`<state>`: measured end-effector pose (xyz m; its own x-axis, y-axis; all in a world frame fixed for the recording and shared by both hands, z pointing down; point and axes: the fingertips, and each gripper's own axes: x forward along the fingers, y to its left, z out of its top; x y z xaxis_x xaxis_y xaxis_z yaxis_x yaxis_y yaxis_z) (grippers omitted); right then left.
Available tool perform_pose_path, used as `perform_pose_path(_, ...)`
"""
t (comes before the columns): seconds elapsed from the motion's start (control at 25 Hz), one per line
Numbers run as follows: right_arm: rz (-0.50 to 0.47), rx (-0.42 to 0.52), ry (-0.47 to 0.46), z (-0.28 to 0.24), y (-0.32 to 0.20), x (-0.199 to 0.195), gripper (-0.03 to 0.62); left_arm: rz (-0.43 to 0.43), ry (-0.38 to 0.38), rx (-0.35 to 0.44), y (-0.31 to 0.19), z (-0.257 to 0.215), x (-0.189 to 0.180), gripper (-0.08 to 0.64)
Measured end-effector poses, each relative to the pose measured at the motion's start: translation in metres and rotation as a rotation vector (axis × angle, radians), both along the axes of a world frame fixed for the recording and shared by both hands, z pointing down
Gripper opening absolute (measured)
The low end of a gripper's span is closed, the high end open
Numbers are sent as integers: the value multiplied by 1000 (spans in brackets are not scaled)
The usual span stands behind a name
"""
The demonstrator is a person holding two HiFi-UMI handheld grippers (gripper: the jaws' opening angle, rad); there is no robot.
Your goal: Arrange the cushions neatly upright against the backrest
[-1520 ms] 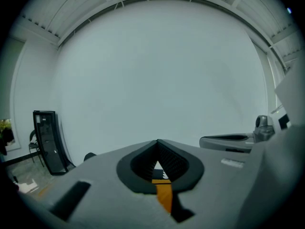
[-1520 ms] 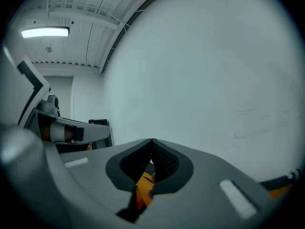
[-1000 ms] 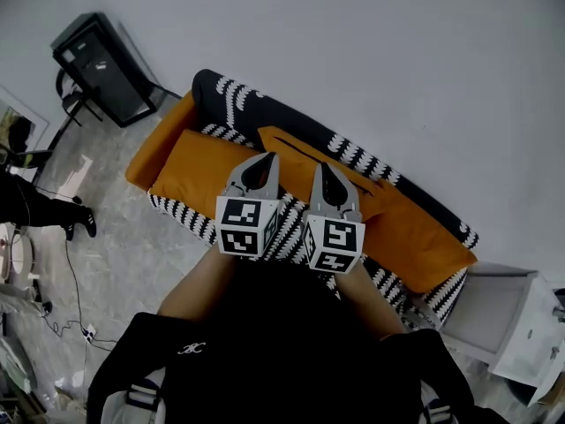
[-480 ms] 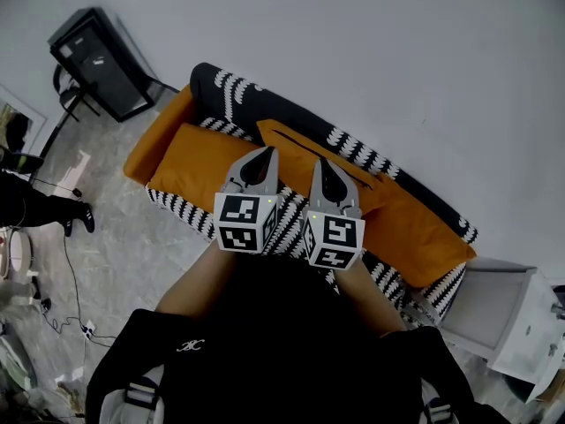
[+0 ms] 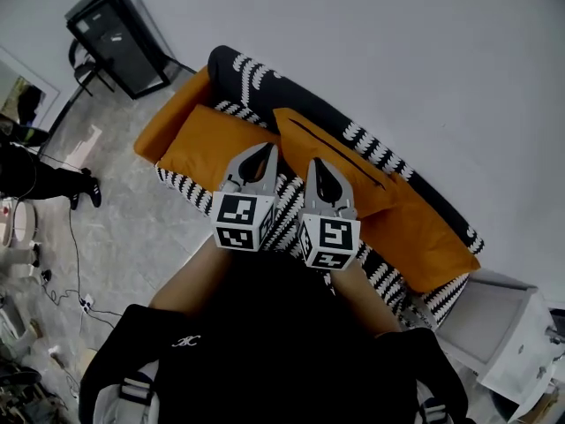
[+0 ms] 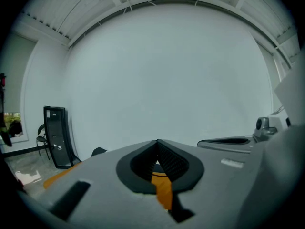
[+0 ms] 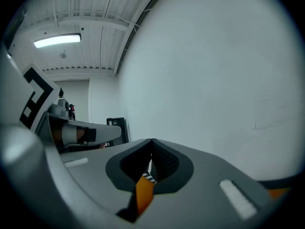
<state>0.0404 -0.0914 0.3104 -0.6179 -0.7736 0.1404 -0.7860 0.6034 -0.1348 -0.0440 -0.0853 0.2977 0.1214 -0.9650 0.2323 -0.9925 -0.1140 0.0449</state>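
Sofa (image 5: pixel 237 71): black-and-white patterned, stood against the far wall.
Left cushion (image 5: pixel 199 144): orange, lay flat at the seat's left end.
Right cushion (image 5: pixel 428 241): orange, lay flat at the right end.
Middle cushion (image 5: pixel 331 148): orange, leaned tilted on the backrest.
Left gripper (image 5: pixel 264 151): jaws pressed together, empty, above the seat.
Right gripper (image 5: pixel 315 162): just beside it, jaws likewise pressed together, empty.
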Motion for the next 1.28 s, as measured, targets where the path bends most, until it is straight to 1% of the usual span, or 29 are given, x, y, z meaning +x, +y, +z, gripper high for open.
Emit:
perform_pose_path(0.04,-11,2,-11,2,2,-6,11,-4,4,-6,2,3,-5,18)
perform_pose_path(0.08,-21,3,-23,3,3,-13,12,-7,9,-13,4,6,-11,49)
perform_pose_path(0.12,-31,2,-33,4,4,-20,11,-8,12,-25,6,9,-17,46)
perform_pose_path(0.16,-39,0,-34,6,5,-28,11,-6,15,-43,8,13,-23,17)
perform_pose_path(0.2,-45,-2,-20,8,6,-36,8,0,20,-63,10,17,-30,-6)
perform_pose_path(0.28,-57,-3,46,15,9,-55,0,18,38,-90,14,24,-44,-6)
perform_pose_path(0.36,-77,-9,90,21,12,-76,2,32,59,-84,18,25,-61,-5)
perform_pose_path(0.48,-87,-47,94,30,11,-105,2,50,79,-40,21,23,-90,0)
perform_pose_path(0.6,-71,-84,97,41,4,-137,3,70,71,-42,16,31,-126,6)
perform_pose_path(0.68,-80,-104,95,44,1,-167,3,74,87,-68,12,40,-156,6)
perform_pose_path(0.72,-99,-108,97,45,2,-185,5,78,97,-81,9,44,-172,6)
perform_pose_path(0.84,-171,-79,150,46,7,-245,6,91,97,-109,3,55,-224,6)
perform_pose_path(0.92,-200,-97,173,56,6,-286,6,101,92,-126,-2,66,-262,6)
perform_pose_path(1.0,-191,-140,187,72,2,-316,6,117,85,-147,-6,78,-297,6)
perform_pose_path(1.08,-165,-173,225,91,-1,-339,6,133,56,-177,-8,95,-332,6)
perform_pose_path(1.16,-131,-205,270,110,-3,-358,6,147,36,-222,-10,119,-370,6)
perform_pose_path(1.28,-68,-273,344,145,-1,-375,6,159,38,-306,-7,165,-430,6)
